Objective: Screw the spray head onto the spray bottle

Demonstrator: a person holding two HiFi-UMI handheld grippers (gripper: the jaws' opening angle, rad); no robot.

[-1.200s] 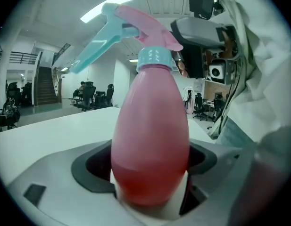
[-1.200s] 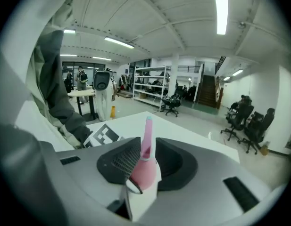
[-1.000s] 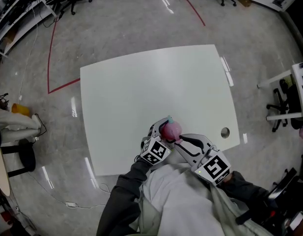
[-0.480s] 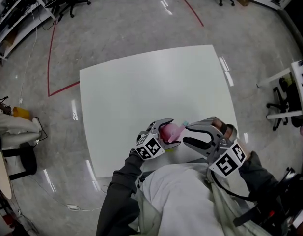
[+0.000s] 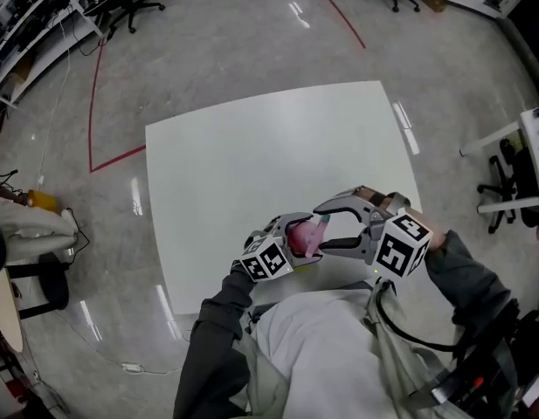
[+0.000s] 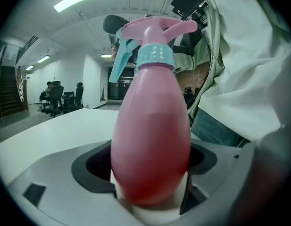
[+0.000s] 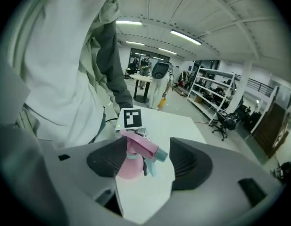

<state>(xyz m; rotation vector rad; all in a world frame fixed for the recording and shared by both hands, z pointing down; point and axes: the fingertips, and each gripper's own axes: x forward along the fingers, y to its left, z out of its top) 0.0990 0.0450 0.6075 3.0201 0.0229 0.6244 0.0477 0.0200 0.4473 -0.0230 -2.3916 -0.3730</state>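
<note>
Left gripper has the pink spray bottle clamped by its fat lower body, jaws closed on it from both sides, and the bottle points away from that gripper, rising out of the jaws in the left gripper view; the spray head, pink with a pale blue collar and trigger, sits on the neck, collar down on the bottle, though how tight it is I cannot tell; over to the right gripper, and its jaws have just been opening, they stand wide now with the spray head between them, nearer one pad than the other, and no pad is pressing on it; from the head view the two grippers face each other, left one low and close to the person's body, right one coming in from the right side, its marker cube turned up toward the camera; the bottle is held just above the white worktop, right by the near edge and about halfway along it; the rest of the worktop surface shows plain white; the left gripper's own marker cube shows just behind the bottle in the right gripper view; grey sleeves run down to both grippers.
</note>
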